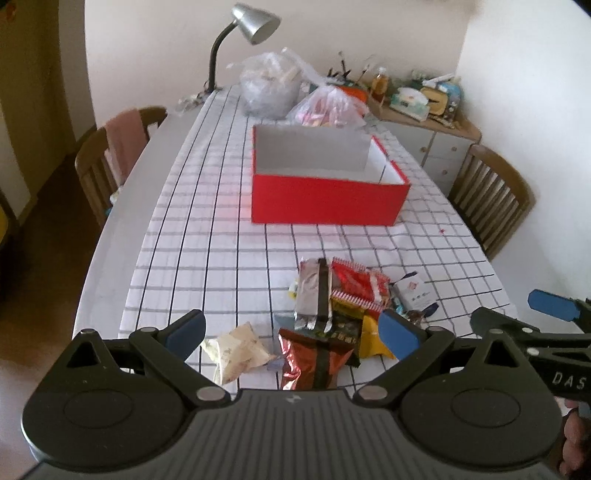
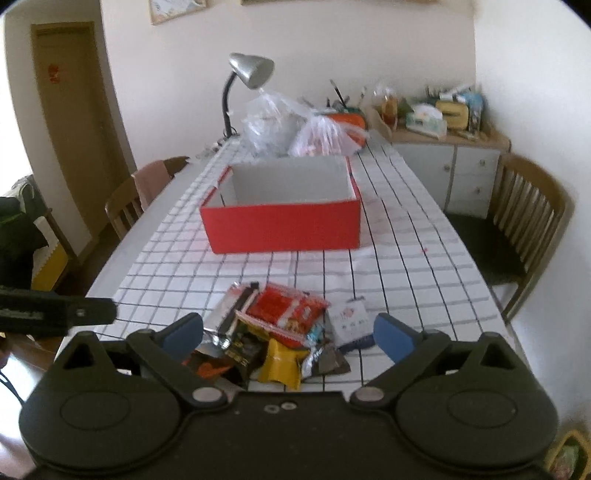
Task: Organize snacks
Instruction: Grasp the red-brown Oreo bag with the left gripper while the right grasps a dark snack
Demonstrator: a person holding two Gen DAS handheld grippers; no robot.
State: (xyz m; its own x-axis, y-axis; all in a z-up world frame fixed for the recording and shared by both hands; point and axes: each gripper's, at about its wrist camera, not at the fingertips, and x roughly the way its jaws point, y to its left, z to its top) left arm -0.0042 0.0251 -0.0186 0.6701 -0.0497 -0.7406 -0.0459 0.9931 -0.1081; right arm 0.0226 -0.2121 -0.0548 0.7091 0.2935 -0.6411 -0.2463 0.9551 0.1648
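Note:
A heap of snack packets [image 1: 332, 310] lies on the checked tablecloth near the front edge: a silver packet [image 1: 314, 291], a red packet [image 1: 354, 284], a yellow packet [image 1: 373, 339], a small white box [image 1: 415, 291] and, apart to the left, a cream wrapper [image 1: 238, 350]. Behind the heap stands an open red box [image 1: 328, 199] with a white inside. My left gripper [image 1: 293, 332] hovers open just before the heap, holding nothing. My right gripper [image 2: 290, 336] is open too, over the same heap [image 2: 280, 328], with the red box [image 2: 284, 225] beyond it.
Two filled plastic bags [image 1: 273, 85] and a silver desk lamp [image 1: 255, 22] stand at the table's far end. Wooden chairs flank the table left [image 1: 110, 158] and right [image 1: 491, 192]. A cluttered cabinet [image 1: 424, 122] fills the far right corner.

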